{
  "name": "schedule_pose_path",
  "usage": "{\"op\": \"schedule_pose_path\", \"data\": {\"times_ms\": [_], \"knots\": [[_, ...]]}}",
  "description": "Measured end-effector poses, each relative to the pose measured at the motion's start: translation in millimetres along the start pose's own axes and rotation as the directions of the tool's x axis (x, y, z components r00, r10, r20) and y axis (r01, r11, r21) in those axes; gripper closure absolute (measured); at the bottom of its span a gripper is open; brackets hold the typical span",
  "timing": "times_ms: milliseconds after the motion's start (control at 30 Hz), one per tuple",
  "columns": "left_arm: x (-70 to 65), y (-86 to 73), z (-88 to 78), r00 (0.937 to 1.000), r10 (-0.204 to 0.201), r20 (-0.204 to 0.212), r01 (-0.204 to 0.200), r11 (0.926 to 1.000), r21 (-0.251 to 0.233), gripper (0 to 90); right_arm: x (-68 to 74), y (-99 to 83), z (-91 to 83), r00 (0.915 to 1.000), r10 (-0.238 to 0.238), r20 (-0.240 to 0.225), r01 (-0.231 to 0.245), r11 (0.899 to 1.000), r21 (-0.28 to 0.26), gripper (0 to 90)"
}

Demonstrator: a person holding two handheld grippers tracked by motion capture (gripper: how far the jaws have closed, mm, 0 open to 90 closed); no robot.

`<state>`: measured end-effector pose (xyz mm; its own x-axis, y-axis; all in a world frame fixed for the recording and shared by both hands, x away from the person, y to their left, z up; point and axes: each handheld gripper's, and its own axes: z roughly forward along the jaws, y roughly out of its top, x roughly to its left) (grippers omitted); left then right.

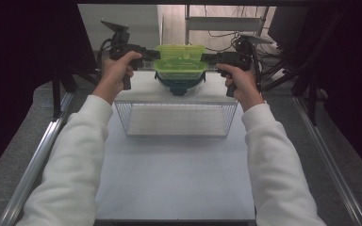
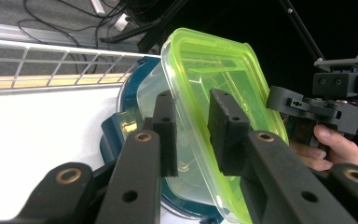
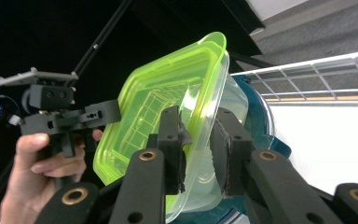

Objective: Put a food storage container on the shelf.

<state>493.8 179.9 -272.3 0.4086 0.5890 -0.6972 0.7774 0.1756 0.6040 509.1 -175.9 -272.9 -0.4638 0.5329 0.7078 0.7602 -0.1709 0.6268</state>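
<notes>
Container (image 1: 179,60) spanned endwise by left gripper (image 1: 156,54), right gripper (image 1: 202,58).

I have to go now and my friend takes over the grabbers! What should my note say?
Left gripper: fingers straddle the left rim of the green-lidded clear box; pads not clearly pressing.
Right gripper: fingers straddle the box's right rim; grip also unclear.
The box sits on a dark blue container on the table, beyond the wire basket, which looks empty.
Done: both grippers placed at the box's two ends.
Left: probably carrying the box, perhaps into the basket. Check both grips before lifting, and keep it level.
</notes>
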Motion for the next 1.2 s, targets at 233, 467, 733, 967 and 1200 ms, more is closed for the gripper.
{"op": "schedule_pose_path", "data": {"times_ms": [233,467,733,967,1200], "knots": [[1.4,-0.5,2.4,0.9999,-0.004,-0.009,0.004,1.0000,-0.004,71.9,-2.8,0.3,1.3,0.9995,0.031,-0.010,-0.031,1.000,-0.002,72.2],[-3.4,-1.6,-0.1,0.9943,0.061,-0.087,-0.065,0.9970,-0.043,49.8,0.4,-1.4,-0.7,0.9999,-0.003,-0.011,0.002,0.999,-0.046,54.4],[-8.7,-6.1,-16.3,0.9810,0.135,-0.139,-0.150,0.9834,-0.102,30.6,8.3,-3.2,-10.2,0.9956,-0.089,0.030,0.090,0.995,-0.052,46.1],[-15.2,-18.5,-35.4,0.9721,0.191,-0.136,-0.209,0.9692,-0.131,28.0,9.8,-5.7,-24.2,0.9892,-0.127,0.073,0.131,0.990,-0.054,42.4],[-20.8,-52.2,-63.3,0.9397,0.305,-0.154,-0.325,0.9376,-0.124,27.2,25.0,-26.7,-52.9,0.9491,-0.288,0.127,0.296,0.954,-0.050,37.2]]}}
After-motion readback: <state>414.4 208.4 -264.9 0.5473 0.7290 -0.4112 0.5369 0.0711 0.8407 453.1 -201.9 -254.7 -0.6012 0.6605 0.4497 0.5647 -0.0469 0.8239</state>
